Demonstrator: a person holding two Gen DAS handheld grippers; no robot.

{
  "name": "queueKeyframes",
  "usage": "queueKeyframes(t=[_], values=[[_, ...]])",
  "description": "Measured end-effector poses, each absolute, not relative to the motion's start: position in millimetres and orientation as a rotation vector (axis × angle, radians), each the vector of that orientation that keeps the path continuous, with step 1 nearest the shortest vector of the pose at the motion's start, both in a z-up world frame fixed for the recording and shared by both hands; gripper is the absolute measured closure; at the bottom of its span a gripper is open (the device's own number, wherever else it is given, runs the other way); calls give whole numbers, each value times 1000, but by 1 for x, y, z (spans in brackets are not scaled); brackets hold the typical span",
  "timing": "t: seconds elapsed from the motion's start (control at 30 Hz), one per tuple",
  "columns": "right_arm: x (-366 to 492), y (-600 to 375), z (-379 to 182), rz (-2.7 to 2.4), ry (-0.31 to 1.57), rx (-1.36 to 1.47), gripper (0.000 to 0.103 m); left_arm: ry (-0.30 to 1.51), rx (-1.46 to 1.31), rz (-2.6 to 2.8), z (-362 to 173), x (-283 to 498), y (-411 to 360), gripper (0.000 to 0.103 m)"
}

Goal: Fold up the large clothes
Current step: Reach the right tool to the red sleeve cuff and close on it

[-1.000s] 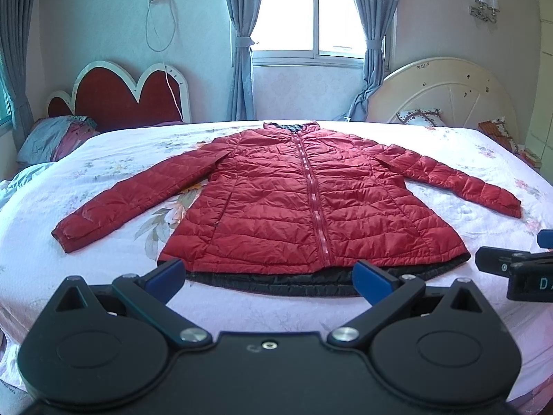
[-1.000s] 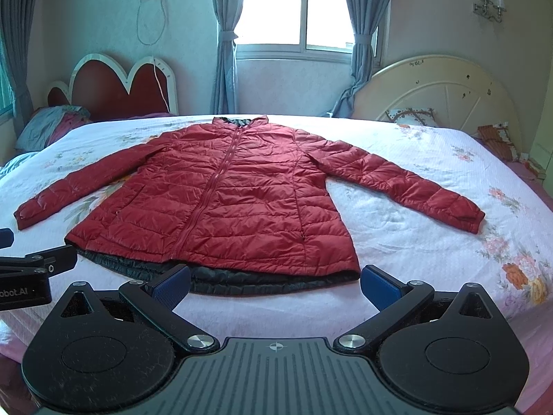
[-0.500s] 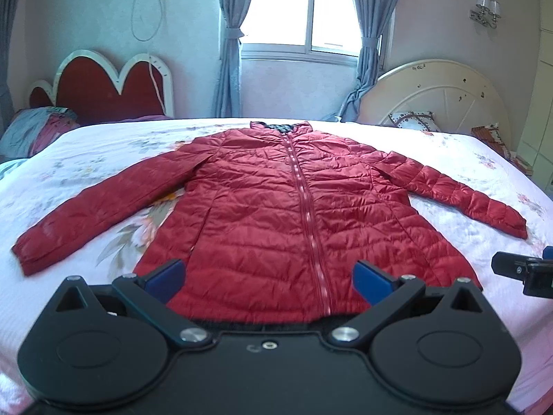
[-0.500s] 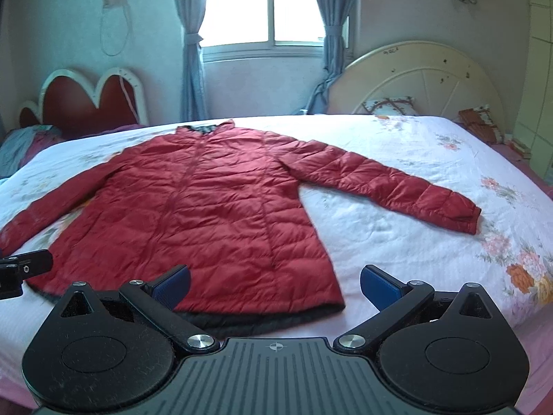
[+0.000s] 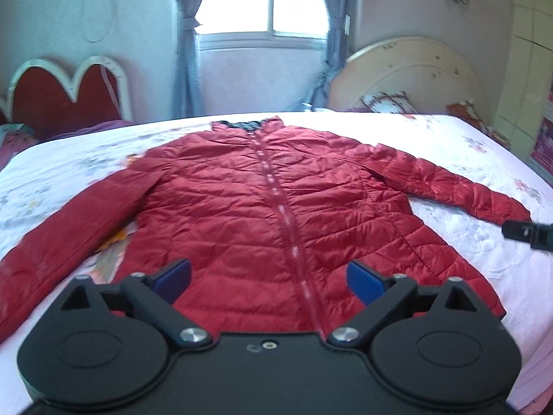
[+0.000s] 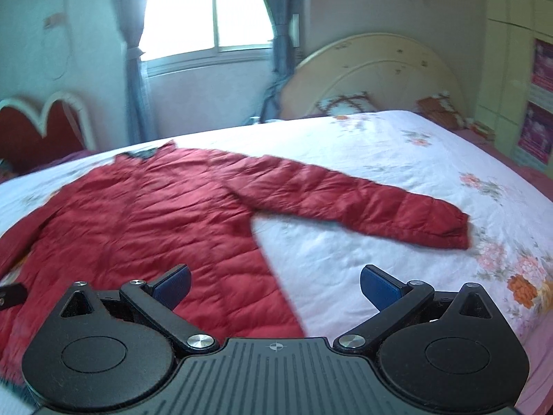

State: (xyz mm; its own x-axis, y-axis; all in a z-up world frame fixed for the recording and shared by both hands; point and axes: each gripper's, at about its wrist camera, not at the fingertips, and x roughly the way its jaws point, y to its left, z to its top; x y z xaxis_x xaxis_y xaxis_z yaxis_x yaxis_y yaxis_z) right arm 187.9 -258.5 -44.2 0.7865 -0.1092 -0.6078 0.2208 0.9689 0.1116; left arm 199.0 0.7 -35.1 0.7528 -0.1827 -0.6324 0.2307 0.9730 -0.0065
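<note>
Your left gripper [image 5: 269,278] fills the bottom of the left wrist view with its blue pads [image 5: 172,275] spread wide; the jaws have just been closing a little, yet nothing sits between them and they hover above the lower body of the jacket [image 5: 276,214]. Your right gripper [image 6: 274,282] sits likewise at the bottom of the right wrist view, jaws wide apart and gripping nothing, its left pad [image 6: 172,282] over the jacket's hem edge and its right pad over bare bedsheet.

Just beyond the pads, the red quilted jacket lies flat and face up on the bed [image 5: 466,152], zipper [image 5: 276,193] closed and running up the middle of the left view. Both sleeves are spread out to the sides. In the right view one sleeve [image 6: 363,204] reaches toward the right of the frame, its cuff resting on the floral sheet. At the right edge of the left view, part of your other gripper shows just beside that cuff.

Farther back, the collar points toward the far side of the bed. Behind it stand a cream headboard [image 5: 408,76] at upper right, a red heart-shaped headboard [image 5: 65,100] at left, and a curtained window [image 5: 266,3] at top centre.
</note>
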Motion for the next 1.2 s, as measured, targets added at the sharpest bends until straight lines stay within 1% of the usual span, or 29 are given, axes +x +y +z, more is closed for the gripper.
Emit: queueKeyframes(t=[0.1, 0.3, 0.43, 0.47, 0.5, 0.53, 0.73, 0.9, 0.93, 0.97, 1.0, 1.07, 1.1, 1.17, 1.2], values=[[198, -287, -50, -246, 632, 201, 0, 684, 64, -251, -41, 218, -14, 12], [228, -367, -77, -369, 619, 320, 1, 692, 40, -271, -53, 260, -52, 12], [258, -416, -102, -396, 646, 412, 1, 722, 41, -271, -61, 291, -80, 12], [263, -425, -108, -398, 653, 436, 18, 731, 41, -271, -63, 299, -86, 11], [268, -434, -115, -400, 668, 468, 29, 746, 46, -269, -67, 307, -94, 11], [272, -443, -123, -399, 685, 509, 31, 758, 51, -268, -69, 313, -100, 11], [272, -474, -156, -369, 688, 744, 31, 797, 87, -282, -80, 336, -140, 11], [266, -499, -169, -412, 589, 865, 31, 825, 108, -304, -80, 346, -158, 11], [266, -501, -169, -427, 572, 875, 35, 839, 105, -312, -80, 349, -158, 11], [266, -503, -168, -448, 564, 877, 47, 855, 101, -321, -81, 352, -159, 11], [266, -505, -168, -464, 556, 881, 52, 868, 102, -319, -82, 355, -158, 10], [268, -511, -167, -481, 542, 890, 67, 889, 111, -296, -83, 361, -155, 9], [269, -512, -165, -488, 539, 882, 71, 896, 112, -283, -84, 364, -151, 9], [274, -513, -160, -498, 526, 846, 87, 909, 121, -257, -86, 368, -143, 8], [279, -512, -157, -498, 522, 818, 89, 918, 127, -244, -87, 371, -136, 8]])
